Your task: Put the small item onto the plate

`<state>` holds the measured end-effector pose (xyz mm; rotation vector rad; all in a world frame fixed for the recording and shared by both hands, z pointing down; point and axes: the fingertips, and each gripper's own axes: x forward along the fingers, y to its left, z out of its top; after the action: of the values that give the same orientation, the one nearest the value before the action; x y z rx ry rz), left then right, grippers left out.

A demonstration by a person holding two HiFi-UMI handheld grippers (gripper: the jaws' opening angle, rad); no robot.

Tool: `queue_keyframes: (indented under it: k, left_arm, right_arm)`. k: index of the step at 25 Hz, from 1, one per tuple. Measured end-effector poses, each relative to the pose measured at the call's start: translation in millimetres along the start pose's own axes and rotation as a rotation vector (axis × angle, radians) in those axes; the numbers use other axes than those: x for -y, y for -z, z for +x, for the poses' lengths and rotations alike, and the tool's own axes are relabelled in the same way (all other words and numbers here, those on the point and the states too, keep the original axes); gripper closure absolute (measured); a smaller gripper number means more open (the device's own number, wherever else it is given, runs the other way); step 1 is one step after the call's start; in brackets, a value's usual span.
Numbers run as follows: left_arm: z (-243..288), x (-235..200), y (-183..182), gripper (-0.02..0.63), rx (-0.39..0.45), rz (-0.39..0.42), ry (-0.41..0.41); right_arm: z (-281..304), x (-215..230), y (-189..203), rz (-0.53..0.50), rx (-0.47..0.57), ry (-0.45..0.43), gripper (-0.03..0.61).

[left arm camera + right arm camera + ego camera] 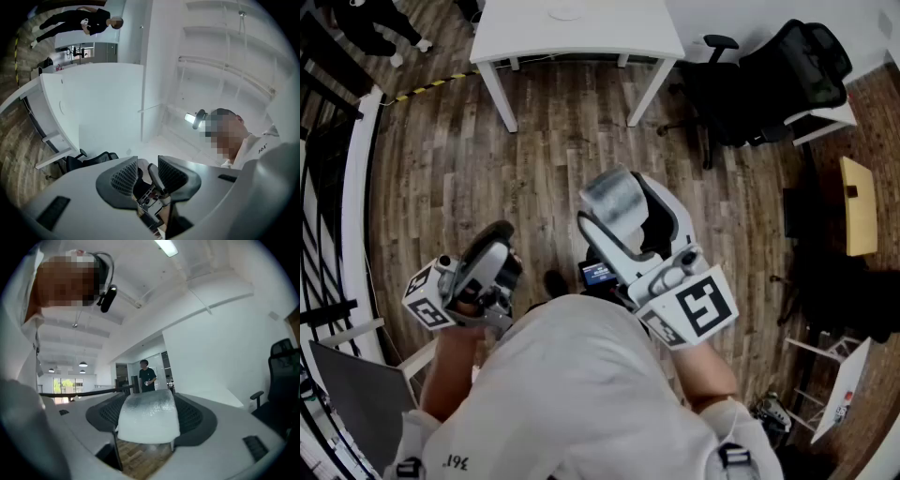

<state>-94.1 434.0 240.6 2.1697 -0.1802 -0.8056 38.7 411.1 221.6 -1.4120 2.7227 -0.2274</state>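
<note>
No plate and no small item appear in any view. In the head view both grippers are held close to the person's chest, above a wooden floor (pixel 553 141). The left gripper (pixel 494 246) (pixel 147 174) has its mesh pads a short way apart with nothing between them; only parts of the other gripper show beyond the gap. The right gripper (pixel 628 202) (pixel 149 416) has its jaws standing wide apart. A frosted, silvery piece (pixel 148 414) (pixel 614 197) sits across that gap at the tips; I cannot tell what it is or whether the pads press on it.
A white table (pixel 572 28) stands ahead across the floor. A black office chair (pixel 769 84) is at the right, with a yellow board (pixel 860 206) beyond it. A black railing (pixel 328 187) runs along the left. Another person (pixel 147 378) (pixel 79 23) stands far off.
</note>
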Motion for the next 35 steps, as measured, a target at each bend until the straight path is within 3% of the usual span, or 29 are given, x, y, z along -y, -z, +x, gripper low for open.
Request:
queue_keyframes:
  k: [4, 11, 35]
  left_arm:
    - [8, 1, 3, 0.495, -0.003, -0.001, 0.000]
    - [30, -6, 12, 0.495, -0.023, -0.011, 0.002]
    - [113, -46, 42, 0.495, -0.028, 0.015, -0.039]
  right_arm:
    - [-5, 21, -8, 0.118, 0.029, 0.004, 0.258]
    - [-13, 55, -10, 0.169, 0.043, 0.039, 0.258]
    - [-26, 170, -22, 0.237, 0.076, 0.041, 0.258]
